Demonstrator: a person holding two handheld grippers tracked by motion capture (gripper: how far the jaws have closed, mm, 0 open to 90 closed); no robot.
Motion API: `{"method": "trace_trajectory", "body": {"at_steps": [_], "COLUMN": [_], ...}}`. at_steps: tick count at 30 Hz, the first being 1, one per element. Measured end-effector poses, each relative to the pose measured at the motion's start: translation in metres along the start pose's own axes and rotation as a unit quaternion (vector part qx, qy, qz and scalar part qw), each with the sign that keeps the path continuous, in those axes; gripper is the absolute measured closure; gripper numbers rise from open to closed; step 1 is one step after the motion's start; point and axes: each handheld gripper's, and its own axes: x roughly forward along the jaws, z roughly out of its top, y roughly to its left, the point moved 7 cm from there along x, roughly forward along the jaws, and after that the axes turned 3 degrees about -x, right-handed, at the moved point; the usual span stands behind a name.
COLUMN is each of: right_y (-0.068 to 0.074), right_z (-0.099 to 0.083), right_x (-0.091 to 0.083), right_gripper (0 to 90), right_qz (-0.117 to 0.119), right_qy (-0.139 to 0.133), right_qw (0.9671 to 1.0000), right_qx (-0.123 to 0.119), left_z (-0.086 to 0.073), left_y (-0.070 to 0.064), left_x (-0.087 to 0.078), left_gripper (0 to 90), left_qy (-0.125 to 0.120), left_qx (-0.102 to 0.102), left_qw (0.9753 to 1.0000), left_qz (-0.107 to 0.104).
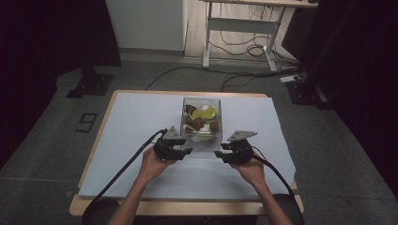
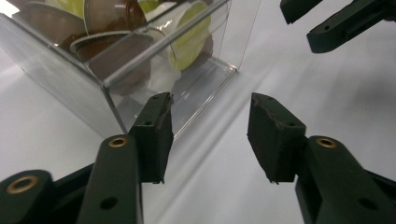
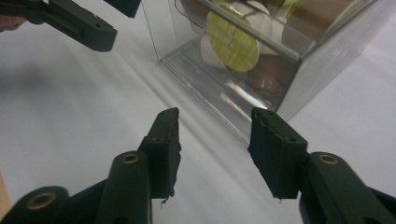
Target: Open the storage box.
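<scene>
Both hands hovering at near edge of counter (image 1: 141,112): left gripper (image 1: 180,152) and right gripper (image 1: 224,154) released, gripping nothing, flanking near corners of clear box (image 1: 202,140) mid-counter. Coffee capsules (image 1: 199,117) piled inside. Likely lining up to brace box.

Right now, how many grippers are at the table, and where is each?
2. The left gripper sits just left of the clear box near its front corner; the right gripper sits just right of it. Both are open and empty, touching nothing.
</scene>
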Motion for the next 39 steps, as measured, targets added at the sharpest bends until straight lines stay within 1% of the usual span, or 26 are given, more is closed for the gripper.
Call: {"method": "trace_trajectory", "body": {"at_steps": [2, 5, 6, 8, 11, 15, 18, 20, 22, 25, 30, 33, 35, 39], "right_y": [0.001, 0.000, 0.000, 0.000, 0.002, 0.002, 0.001, 0.000, 0.000, 0.000, -0.001, -0.004, -0.006, -0.006], "right_z": [0.003, 0.005, 0.005, 0.007, 0.011, 0.015, 0.017, 0.018, 0.020, 0.022, 0.025, 0.025, 0.025, 0.026], "right_x": [0.001, 0.004, 0.004, 0.006, 0.007, 0.012, 0.014, 0.016, 0.017, 0.021, 0.028, 0.031, 0.031, 0.033], "right_gripper": [55.9, 59.0, 59.4, 61.2, 64.1, 67.3, 70.2, 71.4, 72.9, 74.1, 76.7, 77.7, 78.3, 79.4], "right_qz": [-0.002, 0.000, -0.003, -0.007, -0.007, -0.012, -0.011, -0.018, -0.016, -0.019, -0.030, -0.035, -0.039, -0.032], "right_qy": [-0.003, -0.008, -0.006, -0.005, -0.008, -0.010, -0.016, -0.014, -0.017, -0.017, -0.017, -0.018, -0.021, -0.028], "right_qw": [1.0000, 1.0000, 1.0000, 1.0000, 0.9999, 0.9998, 0.9998, 0.9997, 0.9997, 0.9997, 0.9994, 0.9992, 0.9990, 0.9990], "right_qx": [-0.004, 0.001, 0.001, -0.004, -0.010, -0.012, -0.004, -0.004, -0.003, -0.006, -0.006, 0.002, 0.003, 0.011], "left_z": [0.002, 0.003, 0.003, 0.005, 0.007, 0.010, 0.012, 0.012, 0.012, 0.012, 0.012, 0.013, 0.014, 0.015], "left_y": [0.001, 0.003, 0.003, 0.003, 0.003, 0.003, 0.005, 0.006, 0.007, 0.008, 0.010, 0.010, 0.009, 0.008], "left_x": [0.001, 0.002, 0.002, 0.004, 0.006, 0.008, 0.010, 0.011, 0.012, 0.014, 0.016, 0.017, 0.018, 0.021], "left_gripper": [52.6, 55.1, 56.1, 57.5, 59.4, 62.1, 64.5, 65.5, 66.5, 68.0, 70.2, 71.1, 71.5, 72.4], "left_qy": [-0.002, -0.002, -0.002, -0.002, -0.002, -0.005, -0.009, -0.011, -0.011, -0.011, -0.015, -0.018, -0.018, -0.022], "left_qx": [-0.002, -0.004, -0.005, -0.005, -0.004, -0.007, -0.010, -0.013, -0.013, -0.014, -0.017, -0.018, -0.018, -0.018], "left_qw": [1.0000, 1.0000, 1.0000, 1.0000, 1.0000, 0.9999, 0.9998, 0.9998, 0.9998, 0.9997, 0.9996, 0.9996, 0.9996, 0.9995], "left_qz": [-0.001, 0.003, 0.003, 0.003, 0.006, 0.009, 0.012, 0.013, 0.014, 0.015, 0.016, 0.015, 0.013, 0.014]}}
